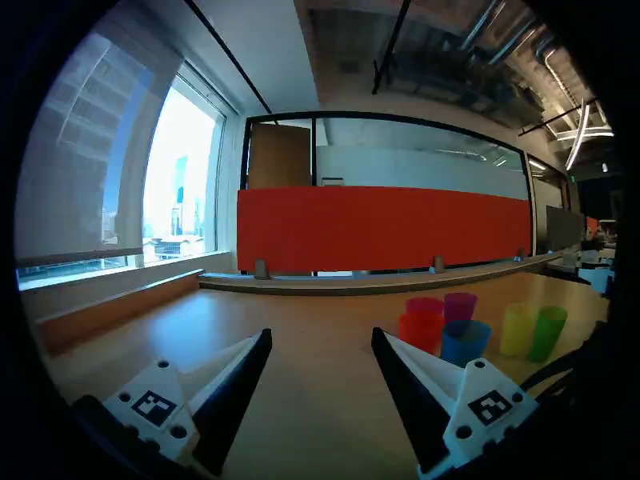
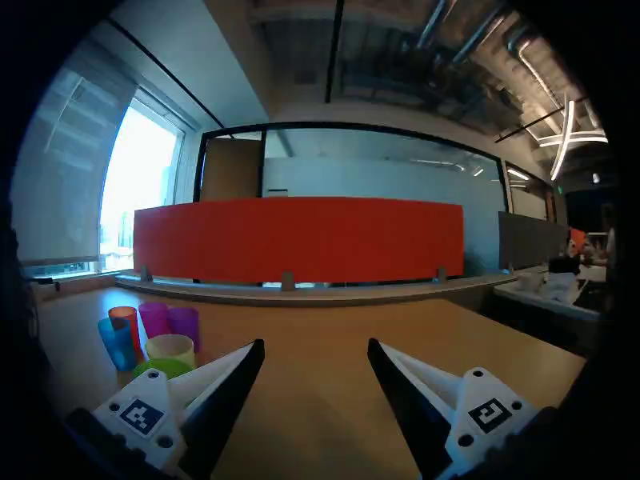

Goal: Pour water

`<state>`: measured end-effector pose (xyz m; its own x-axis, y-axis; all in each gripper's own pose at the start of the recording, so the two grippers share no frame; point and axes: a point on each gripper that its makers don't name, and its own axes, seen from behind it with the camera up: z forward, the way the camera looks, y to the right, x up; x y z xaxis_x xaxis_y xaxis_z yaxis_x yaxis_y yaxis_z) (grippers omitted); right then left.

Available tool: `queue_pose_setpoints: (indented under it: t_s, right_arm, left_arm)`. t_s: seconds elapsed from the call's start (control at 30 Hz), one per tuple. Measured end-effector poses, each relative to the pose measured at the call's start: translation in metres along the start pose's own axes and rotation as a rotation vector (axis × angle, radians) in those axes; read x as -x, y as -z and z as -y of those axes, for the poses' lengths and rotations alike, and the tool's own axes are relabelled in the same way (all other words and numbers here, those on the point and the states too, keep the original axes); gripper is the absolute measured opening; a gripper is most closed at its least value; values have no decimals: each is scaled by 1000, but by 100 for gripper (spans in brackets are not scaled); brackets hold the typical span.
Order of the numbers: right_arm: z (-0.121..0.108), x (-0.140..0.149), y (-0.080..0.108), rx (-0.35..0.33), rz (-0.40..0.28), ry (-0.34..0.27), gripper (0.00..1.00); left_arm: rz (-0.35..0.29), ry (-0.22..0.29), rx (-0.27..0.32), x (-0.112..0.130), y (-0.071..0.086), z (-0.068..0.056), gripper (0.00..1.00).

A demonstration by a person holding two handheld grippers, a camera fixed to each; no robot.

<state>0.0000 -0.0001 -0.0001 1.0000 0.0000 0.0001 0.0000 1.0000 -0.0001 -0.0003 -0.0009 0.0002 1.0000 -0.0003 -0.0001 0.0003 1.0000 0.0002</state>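
Tags [image 1: 154, 406] on left gripper [image 1: 321, 331]

Six cups [image 1: 464, 340], one table [image 1: 320, 400], one red partition [image 1: 384, 228]

Left gripper [image 1: 321, 333], right gripper [image 2: 315, 342]: jaws apart.

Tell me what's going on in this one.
A person holds a two-finger tool in each hand above a wooden desk. The left tool and the right tool are both open and grip nothing. Six coloured cups stand clustered on the desk, right of the left tool and left of the right tool. No cup is touched, so pouring has not begun.
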Motion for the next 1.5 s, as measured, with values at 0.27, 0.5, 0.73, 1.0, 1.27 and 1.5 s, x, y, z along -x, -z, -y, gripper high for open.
queue_pose_setpoints:
  t_s: [0.27, 0.5, 0.73, 1.0, 1.27, 1.5]
  right_arm:
    - [0, 0, 0, 0, 0, 0, 100]
    - [1, -1, 0, -1, 0, 2, 100]
    - [2, 0, -1, -8, 2, 6, 100]
    - [5, -10, 0, -23, 8, 29, 100]
    - [8, -39, -4, -40, 10, 64, 100]
    - [16, -73, -9, -61, 6, 76, 100]
  left_arm:
    - [0, 0, 0, 0, 0, -1, 92]
    - [0, -1, -1, 0, 0, -1, 92]
    - [6, 1, 5, -1, -1, -3, 92]
    - [-6, 23, 34, -21, -1, -11, 92]
    - [-3, 4, 72, -48, -6, -18, 92]
    - [-13, -36, 91, -77, -14, -21, 92]
